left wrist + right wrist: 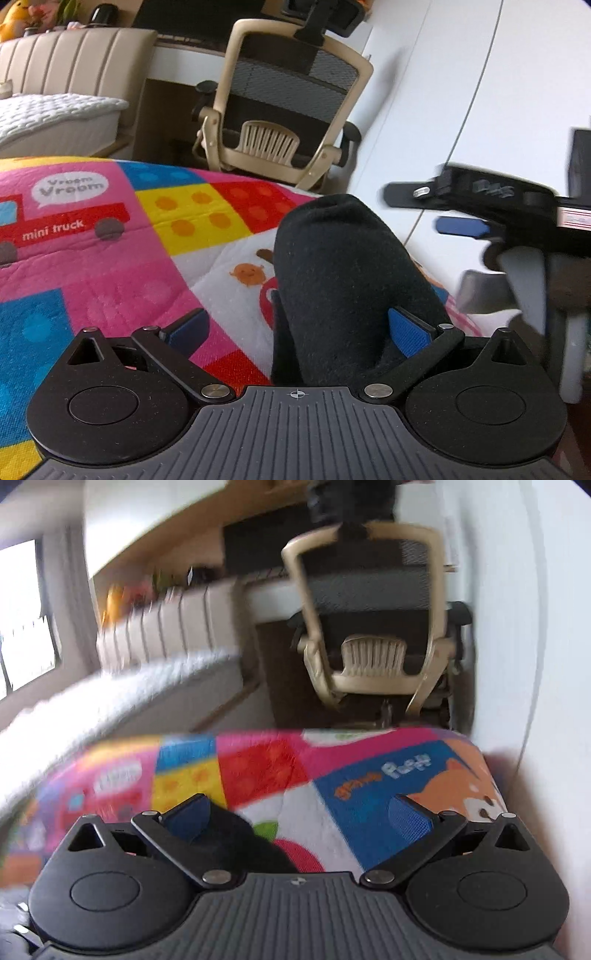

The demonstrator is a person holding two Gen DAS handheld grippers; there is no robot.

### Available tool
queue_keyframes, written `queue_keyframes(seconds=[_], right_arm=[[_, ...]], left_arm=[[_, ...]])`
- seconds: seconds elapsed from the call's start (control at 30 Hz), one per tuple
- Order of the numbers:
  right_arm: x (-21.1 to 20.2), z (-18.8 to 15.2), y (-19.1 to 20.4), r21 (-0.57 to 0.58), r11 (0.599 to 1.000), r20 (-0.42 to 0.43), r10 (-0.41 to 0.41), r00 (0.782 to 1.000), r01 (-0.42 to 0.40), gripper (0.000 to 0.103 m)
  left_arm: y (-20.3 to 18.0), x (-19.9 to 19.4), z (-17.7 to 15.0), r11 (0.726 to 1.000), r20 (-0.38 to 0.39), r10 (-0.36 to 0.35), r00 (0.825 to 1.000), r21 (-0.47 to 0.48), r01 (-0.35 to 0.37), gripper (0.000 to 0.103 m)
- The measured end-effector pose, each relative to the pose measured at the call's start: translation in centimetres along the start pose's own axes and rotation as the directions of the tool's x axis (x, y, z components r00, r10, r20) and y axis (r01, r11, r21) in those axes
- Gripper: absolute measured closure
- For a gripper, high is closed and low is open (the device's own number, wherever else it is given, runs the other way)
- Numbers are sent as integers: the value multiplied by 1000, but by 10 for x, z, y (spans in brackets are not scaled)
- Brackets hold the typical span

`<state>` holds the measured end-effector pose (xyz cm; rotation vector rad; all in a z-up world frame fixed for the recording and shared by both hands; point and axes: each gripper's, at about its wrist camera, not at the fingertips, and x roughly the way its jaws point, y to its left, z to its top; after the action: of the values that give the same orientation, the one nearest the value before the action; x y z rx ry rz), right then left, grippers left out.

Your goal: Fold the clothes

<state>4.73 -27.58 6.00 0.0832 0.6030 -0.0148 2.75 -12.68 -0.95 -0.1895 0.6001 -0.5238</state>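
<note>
L gripper (pixel 297 328): jaws wide, blue pads spread far apart. Black garment (pixel 343 280) (dark knit, folded/bunched lump) sits between the fingers, pressed up against the R-side pad (pixel 410 330), clear of the L-side pad. Not clamped. It rests on the colourful play quilt (pixel 110 258) (pink/yellow/red blocks, "mini truck" print).

R gripper (pixel 299 814): jaws wide too, nothing between the pads. In L wrist view it shows at far right (pixel 461 214), blurred, off to the side of the garment and above quilt level. In R wrist view a dark bit of the garment (pixel 236 838) lies by its L-side finger, just under it; contact: can't tell, frame is blurry.

Bkgd: beige mesh office chair (pixel 291 103) behind the quilt, white quilted bed (pixel 55 114) to the L, white wall (pixel 480 74) at R.
</note>
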Motion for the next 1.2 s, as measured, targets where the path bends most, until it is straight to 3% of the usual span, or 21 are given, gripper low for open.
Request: queue_keyframes(seconds=[0.1,0.23,0.47,0.6,0.73,1.0,1.2], right_arm=[[26,-1,13,-63,997,-48,-48,998,45,0],[30,6,-3,43,999,-100,28,995,-24,0],[-40,-22,-41,200,966,41,159,986,-164,0],[-71,-55,-37,133,968,28,211,977,-213,0],[-71,-76,-22,24,986,-6,163,987,-163,0],[-60,-81,2,-107,990,-23,87,996,-89,0],[-56,-85,5,-117,989,-46,81,996,-86,0]], left_arm=[[3,-1,0,1000,9,22,1000,-21,-21,0],[8,-1,2,999,13,24,1000,-41,-24,0],[4,-1,0,1000,7,9,1000,-13,-9,0],[5,-1,0,1000,6,7,1000,-17,-7,0],[3,-1,0,1000,2,9,1000,-17,-9,0],[2,-1,-1,1000,-10,26,1000,-16,-26,0],[-1,-7,10,1000,-29,20,999,-9,-20,0]])
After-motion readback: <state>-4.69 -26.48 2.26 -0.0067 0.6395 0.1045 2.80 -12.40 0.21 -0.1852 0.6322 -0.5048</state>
